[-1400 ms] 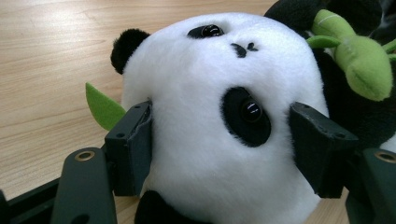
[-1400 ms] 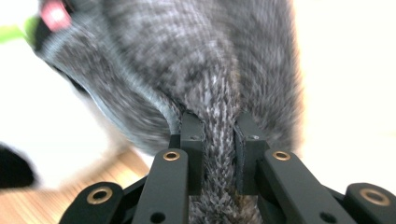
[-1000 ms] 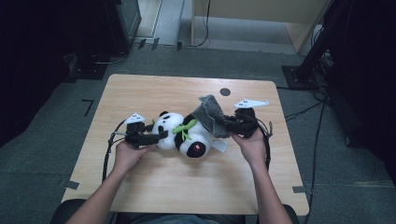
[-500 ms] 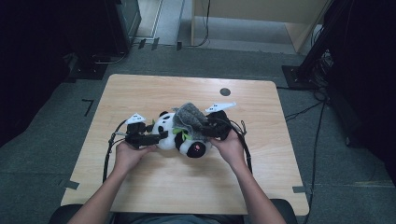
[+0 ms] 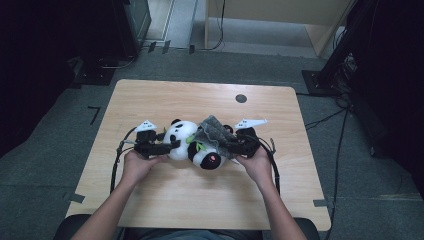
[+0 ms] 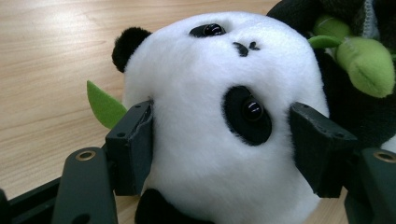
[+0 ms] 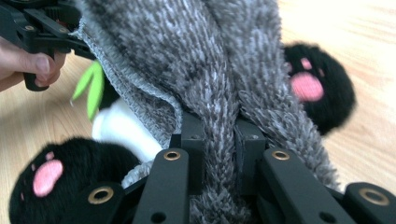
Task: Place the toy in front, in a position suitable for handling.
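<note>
Left tongs (image 6: pixel 219 144) clamp panda's head (image 6: pixel 219 93); right tongs (image 7: pixel 219 158) pinch grey cloth (image 7: pixel 205 70).

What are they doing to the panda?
A person sits at a wooden table with a gripper in each hand. The left gripper squeezes the toy panda's head to hold it. The right gripper pinches a fuzzy grey cloth and holds it draped over the panda's body, between its black feet with pink pads. It looks like the panda is being covered or dressed.
</note>
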The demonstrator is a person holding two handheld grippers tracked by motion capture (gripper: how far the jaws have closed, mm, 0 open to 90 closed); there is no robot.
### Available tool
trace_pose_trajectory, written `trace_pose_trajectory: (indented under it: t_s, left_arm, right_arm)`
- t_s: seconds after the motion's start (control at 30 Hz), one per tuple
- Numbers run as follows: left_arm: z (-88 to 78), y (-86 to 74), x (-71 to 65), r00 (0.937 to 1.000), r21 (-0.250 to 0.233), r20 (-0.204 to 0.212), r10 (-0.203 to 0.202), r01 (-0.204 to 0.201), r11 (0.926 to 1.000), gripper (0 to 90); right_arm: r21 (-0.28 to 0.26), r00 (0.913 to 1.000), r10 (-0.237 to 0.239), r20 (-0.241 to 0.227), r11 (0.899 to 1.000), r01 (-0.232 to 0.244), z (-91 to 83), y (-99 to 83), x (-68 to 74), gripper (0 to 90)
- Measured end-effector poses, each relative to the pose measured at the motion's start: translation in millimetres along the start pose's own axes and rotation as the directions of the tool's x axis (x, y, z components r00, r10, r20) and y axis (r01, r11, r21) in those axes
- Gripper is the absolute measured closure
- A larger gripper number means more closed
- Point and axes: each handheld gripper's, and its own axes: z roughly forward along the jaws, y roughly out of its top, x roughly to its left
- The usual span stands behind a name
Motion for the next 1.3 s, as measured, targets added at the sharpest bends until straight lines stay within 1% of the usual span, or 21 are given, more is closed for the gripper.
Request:
trace_pose_trajectory:
  t_s: [0.07,0.13,0.2,0.3,0.37,0.43,0.57,0.63,0.7,0.77,0.83,0.87,0.9,1.0,1.1,1.13,1.23,1.27,1.3]
  left_arm:
    - [0.4,0.2,1.0,1.0000,-0.003,0.005,-0.003,0.003,1.0000,28.9]
    - [0.5,0.7,2.0,0.9999,0.000,0.013,-0.005,0.005,1.0000,28.7]
    - [1.0,1.4,3.1,0.9998,-0.002,0.018,0.001,-0.001,1.0000,28.5]
    - [2.3,1.4,6.4,0.9993,-0.013,0.037,-0.007,0.007,0.9999,28.5]
    - [2.6,1.7,6.6,0.9992,-0.015,0.038,-0.011,0.012,0.9998,28.5]
    - [2.7,2.1,6.7,0.9992,-0.015,0.038,-0.010,0.011,0.9998,28.5]
    - [3.3,2.9,7.6,0.9989,-0.017,0.043,-0.018,0.018,0.9997,28.4]
    - [3.4,2.4,8.0,0.9987,-0.027,0.048,-0.019,0.020,0.9994,28.2]
    - [3.3,1.7,9.1,0.9982,-0.037,0.056,-0.023,0.025,0.9990,27.9]
    - [2.9,1.7,9.8,0.9978,-0.036,0.060,-0.026,0.028,0.9990,27.9]
    - [2.5,1.8,9.9,0.9979,-0.036,0.059,-0.025,0.027,0.9990,27.9]
    - [2.5,1.9,10.0,0.9979,-0.036,0.059,-0.026,0.028,0.9990,27.9]
    - [2.4,1.9,10.0,0.9979,-0.035,0.059,-0.027,0.029,0.9990,27.8]
    - [2.2,2.2,9.3,0.9982,-0.034,0.054,-0.025,0.027,0.9990,27.8]
    - [1.8,3.4,8.2,0.9987,-0.030,0.045,-0.022,0.023,0.9993,27.7]
    - [1.3,4.1,7.7,0.9992,-0.027,0.039,-0.013,0.014,0.9996,27.6]
    - [0.9,5.1,6.3,0.9995,-0.026,0.028,0.010,-0.009,0.9996,27.7]
    - [0.7,5.4,6.3,0.9996,-0.025,0.027,0.011,-0.011,0.9996,27.5]
    - [0.5,5.8,6.4,0.9996,-0.023,0.027,0.010,-0.010,0.9997,27.4]
  right_arm:
    - [0.008,0.9999,0.013,0.006,1.000,-0.013,-2.1,-4.1,-1.7,79.2]
    - [0.020,0.9997,0.014,0.020,1.000,-0.015,-4.0,-7.2,-3.5,79.2]
    - [0.026,0.9994,0.020,0.026,0.999,-0.021,-5.1,-11.7,-5.1,79.2]
    - [0.036,0.9985,0.039,0.037,0.999,-0.041,-6.3,-17.0,-8.3,79.1]
    - [0.046,0.9981,0.046,0.041,0.998,-0.048,-6.6,-19.4,-10.5,78.9]
    - [0.052,0.9978,0.040,0.053,0.998,-0.043,-6.5,-22.5,-12.5,78.9]
    - [0.075,0.9955,0.055,0.077,0.995,-0.061,-5.0,-28.2,-17.2,78.9]
    - [0.087,0.9948,0.059,0.083,0.994,-0.067,-4.4,-30.4,-20.6,78.8]
    - [0.104,0.9929,0.068,0.097,0.992,-0.078,-4.3,-32.4,-25.4,78.8]
    - [0.122,0.9905,0.080,0.112,0.988,-0.093,-3.7,-34.4,-31.0,78.8]
    - [0.135,0.9864,0.107,0.124,0.983,-0.124,-4.7,-35.5,-37.1,78.8]
    - [0.135,0.9839,0.130,0.122,0.980,-0.147,-6.8,-35.3,-40.0,78.7]
    - [0.134,0.9838,0.128,0.125,0.980,-0.145,-8.0,-35.3,-41.9,78.7]
    - [0.149,0.9799,0.117,0.162,0.979,-0.142,-12.7,-35.4,-46.8,78.7]
    - [0.134,0.9734,0.145,0.177,0.976,-0.170,-18.1,-36.0,-53.4,78.9]
    - [0.128,0.9704,0.151,0.189,0.976,-0.176,-20.8,-35.6,-55.0,78.9]
    - [0.087,0.9646,0.164,0.207,0.979,-0.185,-31.4,-33.4,-59.2,79.0]
    - [0.070,0.9649,0.160,0.209,0.982,-0.177,-35.5,-31.9,-61.1,79.0]
    - [0.051,0.9633,0.166,0.211,0.982,-0.181,-39.9,-29.1,-63.4,79.1]
